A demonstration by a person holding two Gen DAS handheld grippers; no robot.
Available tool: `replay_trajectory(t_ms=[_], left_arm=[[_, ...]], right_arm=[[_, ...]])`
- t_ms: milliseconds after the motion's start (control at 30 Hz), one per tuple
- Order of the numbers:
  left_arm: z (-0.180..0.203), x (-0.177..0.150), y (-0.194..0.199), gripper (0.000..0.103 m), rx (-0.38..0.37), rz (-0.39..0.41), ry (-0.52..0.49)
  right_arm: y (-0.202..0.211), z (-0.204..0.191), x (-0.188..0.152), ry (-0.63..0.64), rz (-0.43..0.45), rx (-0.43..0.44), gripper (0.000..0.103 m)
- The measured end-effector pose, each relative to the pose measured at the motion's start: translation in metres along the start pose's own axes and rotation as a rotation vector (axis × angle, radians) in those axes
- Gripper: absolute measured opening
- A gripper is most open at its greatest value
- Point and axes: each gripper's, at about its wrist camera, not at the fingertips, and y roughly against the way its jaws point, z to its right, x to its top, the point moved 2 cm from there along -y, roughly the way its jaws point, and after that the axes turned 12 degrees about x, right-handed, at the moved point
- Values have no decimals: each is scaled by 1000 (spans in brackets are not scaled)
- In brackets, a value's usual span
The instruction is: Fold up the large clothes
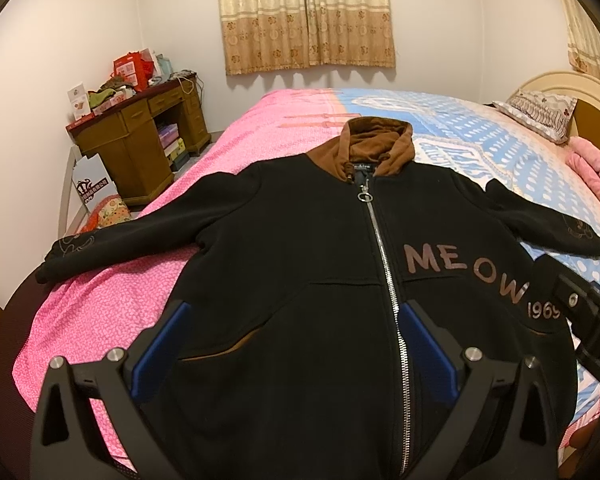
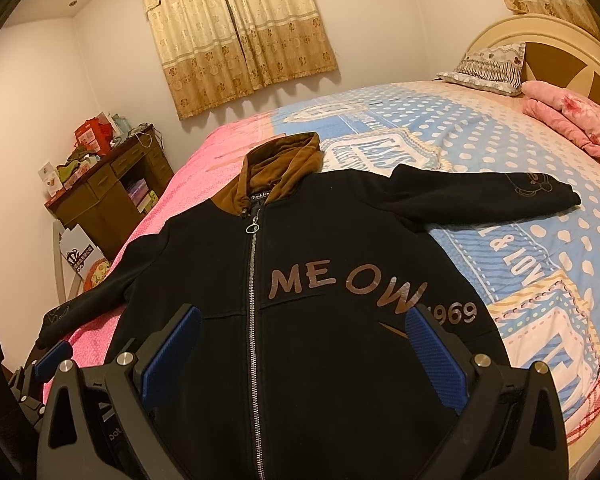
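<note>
A black zip-up hoodie (image 1: 300, 248) with a brown hood (image 1: 376, 140) and "MEOW 1969" lettering lies face up and spread flat on the bed, sleeves out to both sides. It also shows in the right wrist view (image 2: 320, 240). My left gripper (image 1: 296, 316) is open and empty, above the hoodie's lower front near the zipper. My right gripper (image 2: 304, 320) is open and empty, above the lower front right of the zipper. The right gripper also shows at the right edge of the left wrist view (image 1: 580, 312).
The bed has a pink sheet (image 1: 112, 304) on the left and a blue dotted quilt (image 2: 520, 168) on the right. A pillow (image 2: 488, 64) and a folded pink blanket (image 2: 576, 128) lie by the headboard. A cluttered wooden desk (image 1: 140, 136) stands left of the bed.
</note>
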Motion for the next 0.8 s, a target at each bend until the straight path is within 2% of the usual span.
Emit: replay_trajectory(t_ms=[533,700,800], left_arm=[[4,-4,-10,103,-21,-15,-5],[-8,-2,-29,103,-57,-59,24],[-23,5,-52,103,-38,-92,55]], right_arm=[[-11,5,0,-8,-18,5,102],[-18,21,3,-31,-19,26,102],[-16,46,11,-60,-6,33,102]])
